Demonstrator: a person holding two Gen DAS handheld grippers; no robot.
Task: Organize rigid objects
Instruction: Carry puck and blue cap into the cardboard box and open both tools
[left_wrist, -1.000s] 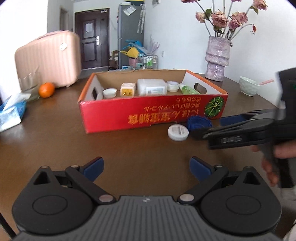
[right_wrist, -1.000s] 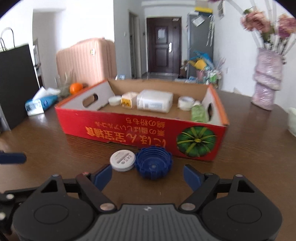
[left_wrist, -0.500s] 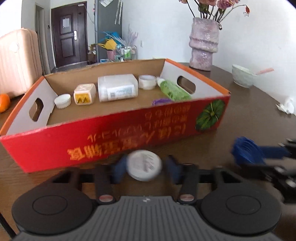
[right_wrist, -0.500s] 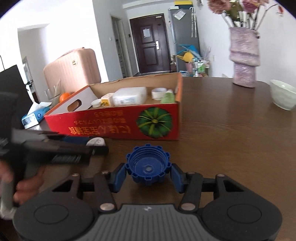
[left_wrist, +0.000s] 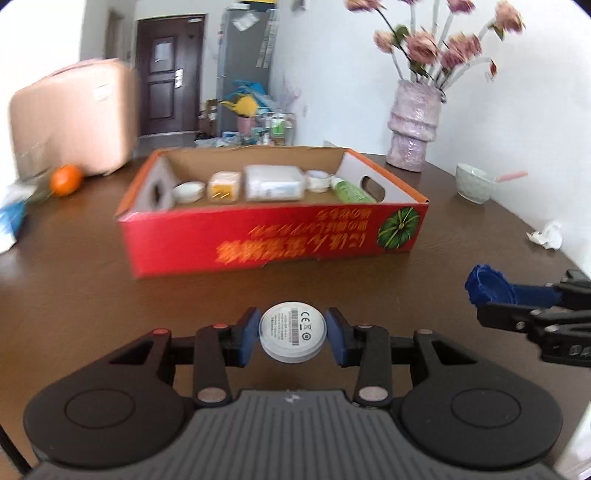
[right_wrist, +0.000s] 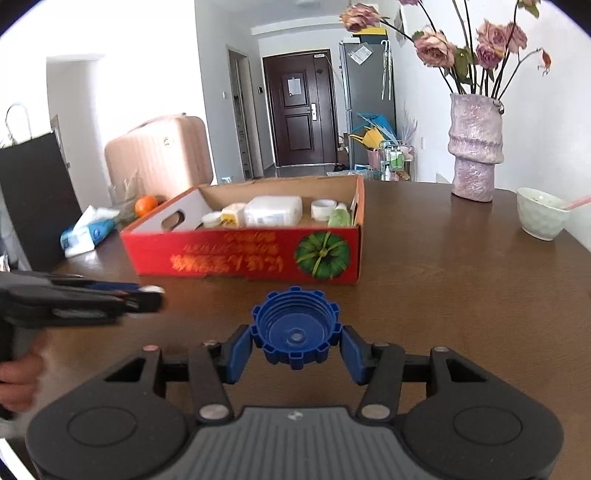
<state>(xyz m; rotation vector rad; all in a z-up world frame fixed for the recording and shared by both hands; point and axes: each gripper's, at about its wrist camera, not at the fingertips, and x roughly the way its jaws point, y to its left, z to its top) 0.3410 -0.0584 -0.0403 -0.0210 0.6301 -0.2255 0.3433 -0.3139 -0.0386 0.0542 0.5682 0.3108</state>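
My left gripper (left_wrist: 292, 334) is shut on a white round disc (left_wrist: 292, 329) and holds it above the table, in front of the red cardboard box (left_wrist: 273, 236). My right gripper (right_wrist: 295, 341) is shut on a blue ribbed bottle cap (right_wrist: 295, 326), also lifted in front of the box (right_wrist: 251, 254). The cap shows at the right of the left wrist view (left_wrist: 489, 284). The box holds a white container (left_wrist: 273, 182), a yellow item (left_wrist: 223, 186), small white jars and a green bottle (left_wrist: 351, 192).
A purple vase with flowers (right_wrist: 474, 147) and a pale bowl (right_wrist: 541, 218) stand at the right on the brown table (right_wrist: 461, 295). An orange (left_wrist: 65, 179), a tissue pack (right_wrist: 86, 236) and a pink suitcase (right_wrist: 159, 155) are at the left. Crumpled paper (left_wrist: 546, 236) lies at the right.
Both grippers closed, the left on the white disc and the right on the blue cap, then lifted them off the table and drew back from the box.
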